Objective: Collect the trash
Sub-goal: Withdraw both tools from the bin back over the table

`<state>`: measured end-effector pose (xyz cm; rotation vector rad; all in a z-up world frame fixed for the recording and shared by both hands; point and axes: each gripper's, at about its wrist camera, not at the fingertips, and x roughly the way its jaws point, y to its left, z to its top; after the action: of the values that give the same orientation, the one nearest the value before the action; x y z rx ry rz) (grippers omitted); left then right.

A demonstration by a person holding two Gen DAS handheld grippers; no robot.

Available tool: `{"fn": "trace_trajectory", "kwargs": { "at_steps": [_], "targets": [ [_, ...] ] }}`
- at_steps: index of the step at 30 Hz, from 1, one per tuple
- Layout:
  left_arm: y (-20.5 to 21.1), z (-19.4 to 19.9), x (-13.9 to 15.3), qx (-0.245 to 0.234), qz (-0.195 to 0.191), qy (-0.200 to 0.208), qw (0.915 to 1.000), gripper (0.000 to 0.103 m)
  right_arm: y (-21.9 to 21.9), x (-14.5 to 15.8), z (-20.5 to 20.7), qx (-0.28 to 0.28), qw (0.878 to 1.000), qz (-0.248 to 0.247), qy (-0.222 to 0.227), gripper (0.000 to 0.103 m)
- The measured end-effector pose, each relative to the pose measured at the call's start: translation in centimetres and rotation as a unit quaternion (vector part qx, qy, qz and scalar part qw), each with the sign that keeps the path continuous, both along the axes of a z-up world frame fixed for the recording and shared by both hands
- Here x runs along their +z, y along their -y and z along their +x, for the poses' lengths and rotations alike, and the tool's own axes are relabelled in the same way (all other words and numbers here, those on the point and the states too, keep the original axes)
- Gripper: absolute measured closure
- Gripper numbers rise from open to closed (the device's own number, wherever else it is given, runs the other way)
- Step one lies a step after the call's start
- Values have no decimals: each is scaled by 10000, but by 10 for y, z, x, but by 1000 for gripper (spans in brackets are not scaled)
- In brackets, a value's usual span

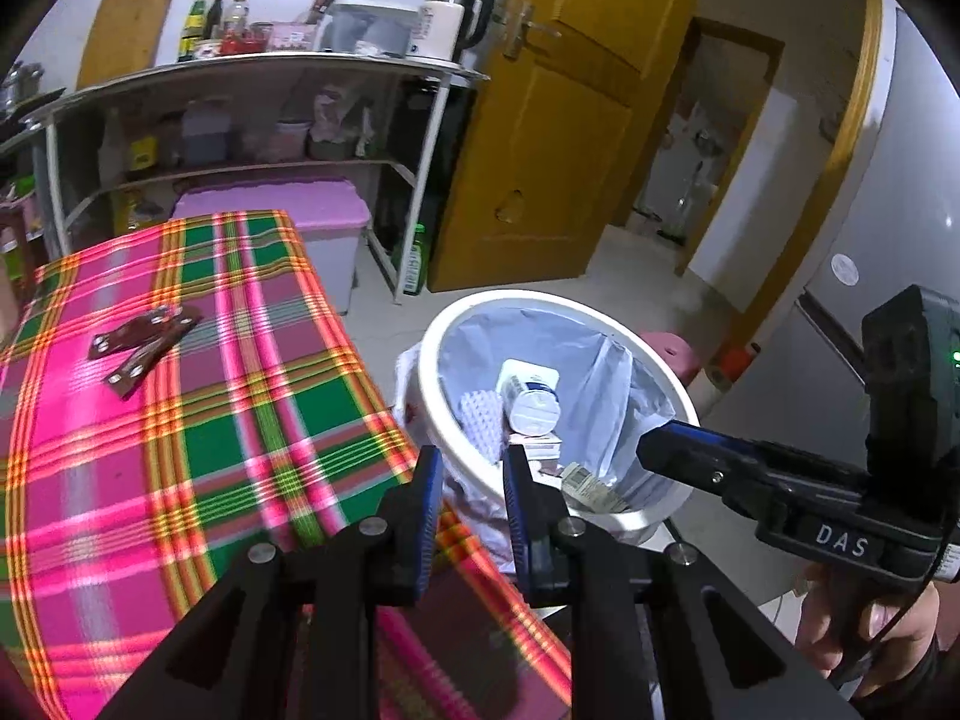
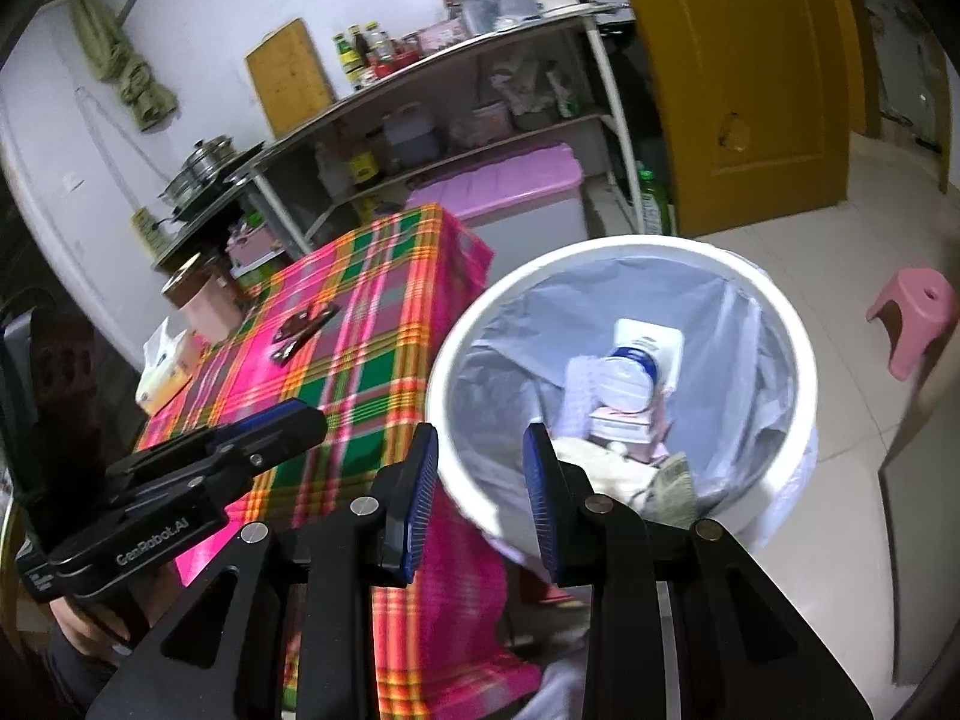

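A white trash bin [image 1: 540, 298] with a pale plastic liner stands on the floor at the table's corner. Inside lie a white bottle [image 1: 534, 402], small boxes and crumpled paper. My left gripper [image 1: 472, 465] hovers over the table edge and the bin's near rim, open, with nothing between its blue pads. My right gripper [image 2: 480, 444] hangs over the bin's [image 2: 630, 243] near rim, also open and empty. Two brown wrappers [image 1: 144, 339] lie on the pink and green plaid tablecloth [image 1: 240, 420]; they also show in the right wrist view [image 2: 303, 330].
A tissue box [image 2: 165, 369] and a brown-lidded jar [image 2: 201, 294] stand at the table's far edge. Behind are a metal shelf rack [image 1: 270, 69] with bottles and a kettle, a pink-lidded storage box [image 1: 312, 210], a yellow door [image 1: 540, 150] and a pink stool [image 2: 912, 306].
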<state>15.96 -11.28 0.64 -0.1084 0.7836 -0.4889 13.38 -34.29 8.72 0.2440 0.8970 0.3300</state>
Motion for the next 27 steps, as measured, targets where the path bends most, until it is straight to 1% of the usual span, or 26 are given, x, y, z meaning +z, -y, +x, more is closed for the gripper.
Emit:
{"fn": "trace_trajectory", "kwargs": {
  "at_steps": [6, 11, 15, 18, 27],
  "targets": [
    [-24, -14, -2, 289, 6, -12, 9996, 83, -24, 1, -8, 330, 9995, 8, 32, 72],
    [-43, -22, 0, 528, 14, 9, 9986, 83, -41, 1, -12, 495, 9988, 25, 20, 72],
    [-57, -28, 3, 711, 18, 48, 9975, 83, -52, 3, -14, 619, 9981, 18, 41, 67],
    [-66, -32, 6, 834, 18, 89, 9965, 83, -62, 5, -16, 710, 9974, -1, 76, 66],
    [-86, -39, 13, 1059, 42, 188, 9942, 83, -86, 11, -18, 942, 9953, -90, 195, 66]
  ]
}}
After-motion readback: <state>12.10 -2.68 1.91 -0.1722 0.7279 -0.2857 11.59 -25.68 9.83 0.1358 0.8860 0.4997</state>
